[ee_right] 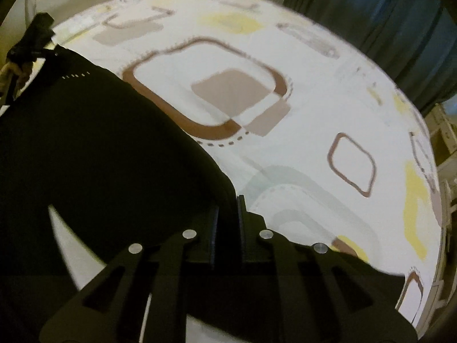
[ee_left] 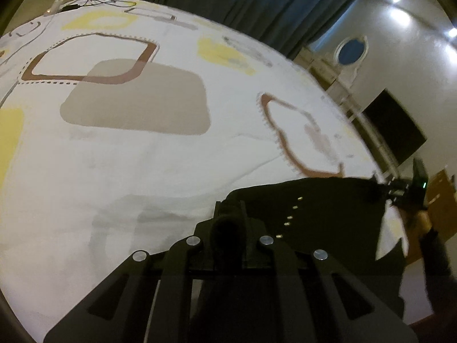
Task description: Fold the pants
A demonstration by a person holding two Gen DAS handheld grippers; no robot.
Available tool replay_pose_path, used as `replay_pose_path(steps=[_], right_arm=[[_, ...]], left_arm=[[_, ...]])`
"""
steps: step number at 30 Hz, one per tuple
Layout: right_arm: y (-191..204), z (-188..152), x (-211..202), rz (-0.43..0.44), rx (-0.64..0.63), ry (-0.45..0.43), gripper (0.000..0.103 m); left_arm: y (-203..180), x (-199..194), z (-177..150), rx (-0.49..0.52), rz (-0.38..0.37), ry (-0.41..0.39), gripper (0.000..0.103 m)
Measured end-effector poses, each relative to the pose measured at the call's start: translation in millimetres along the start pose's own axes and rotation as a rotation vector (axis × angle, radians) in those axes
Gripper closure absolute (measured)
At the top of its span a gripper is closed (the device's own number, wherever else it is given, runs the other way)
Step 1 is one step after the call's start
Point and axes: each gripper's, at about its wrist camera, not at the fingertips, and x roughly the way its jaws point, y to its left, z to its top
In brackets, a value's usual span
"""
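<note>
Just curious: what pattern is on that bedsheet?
The bedsheet is white with rounded squares in brown, beige and yellow; the right wrist view shows it best.

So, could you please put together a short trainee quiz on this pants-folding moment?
1. True or false: the left tool is shut on the black fabric pants.
2. What does the right tool pinch? A) the white patterned bedsheet B) the black pants C) a dark curtain
3. Fill in: the small row of pale marks lies on the ____.

Key: 1 true; 2 B; 3 pants. Both tools grip an edge of the garment, which spans between them over the sheet.
</note>
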Motion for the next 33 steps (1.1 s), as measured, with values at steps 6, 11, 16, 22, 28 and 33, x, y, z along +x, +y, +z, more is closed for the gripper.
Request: replay_pose_path(steps=[6,11,16,22,28,33], right_arm=[[33.3,-32.7,-57.3,-0.052,0.030,-0.127,0.092],[65.0,-76.8,-104.7,-0.093,0.056,-0.209,0.092],[105.5,-132.2,-135.7,-0.125,0.075,-0.253,0.092],[140.6,-185.7,-143.7,-0.100,0.132,-0.259,0.092],[161.7,-217.0,-144.7,-0.085,0.173,-0.250,0.092],[175.6,-230.9,-148.1,-0.088,0.179,-0.249,0.091]], left_arm=[[-21.6,-44.5,-13.2,0.024,-0.114,-0.091,0.094],[-39.4,-90.1,-39.7,0.027,-0.187,-0.144,0.094],[-50.2,-129.3,-82.7,0.015,-0.242,-0.166,0.093],[-60.8,-154.6,-143.1,0.027,-0.279,-0.153,0.092],[-50.3,-158.5,-191.4,-0.019,-0.261,-0.107,0.092],[-42.7,-159.7,-212.9,-0.051,-0.257,-0.094,0.092]])
